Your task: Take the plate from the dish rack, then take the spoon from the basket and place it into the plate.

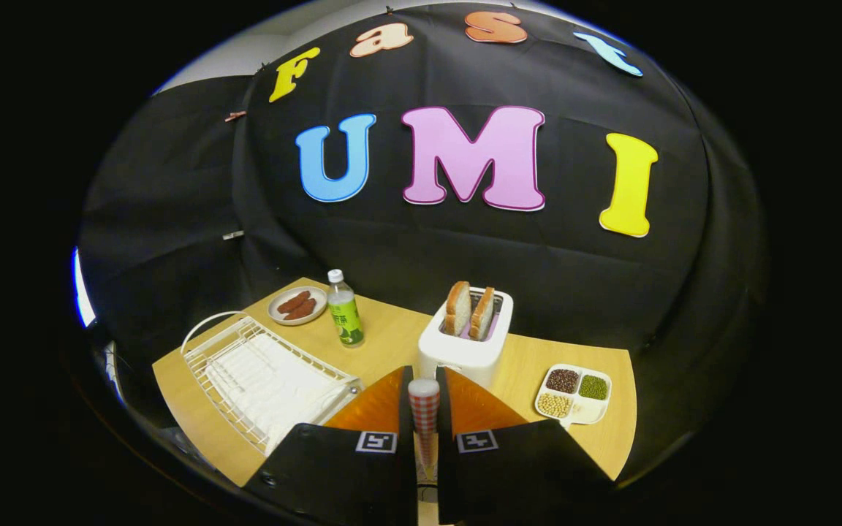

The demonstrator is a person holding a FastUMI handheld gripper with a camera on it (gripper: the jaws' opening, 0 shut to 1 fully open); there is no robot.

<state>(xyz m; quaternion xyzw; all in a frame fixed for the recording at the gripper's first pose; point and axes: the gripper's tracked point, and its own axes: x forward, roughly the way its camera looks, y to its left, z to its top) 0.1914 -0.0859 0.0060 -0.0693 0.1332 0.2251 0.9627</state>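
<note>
Wooden tabletop (pixel 392 343) carries your dish rack (pixel 267 380) and toaster (pixel 467 343). Your claw (pixel 425 409) is clenched on a checkered spoon handle (pixel 424 416), held upright.

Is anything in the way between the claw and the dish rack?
Nothing visible. The claw, shut on a checkered handle, has the dish rack just ahead, beside its fingers. The toaster stands beyond the fingers, off that path.

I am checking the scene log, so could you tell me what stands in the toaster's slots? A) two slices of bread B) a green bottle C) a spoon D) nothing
A: two slices of bread stand upright in the white toaster, beyond the gripper, whose fingers clamp a checked handle.
</note>
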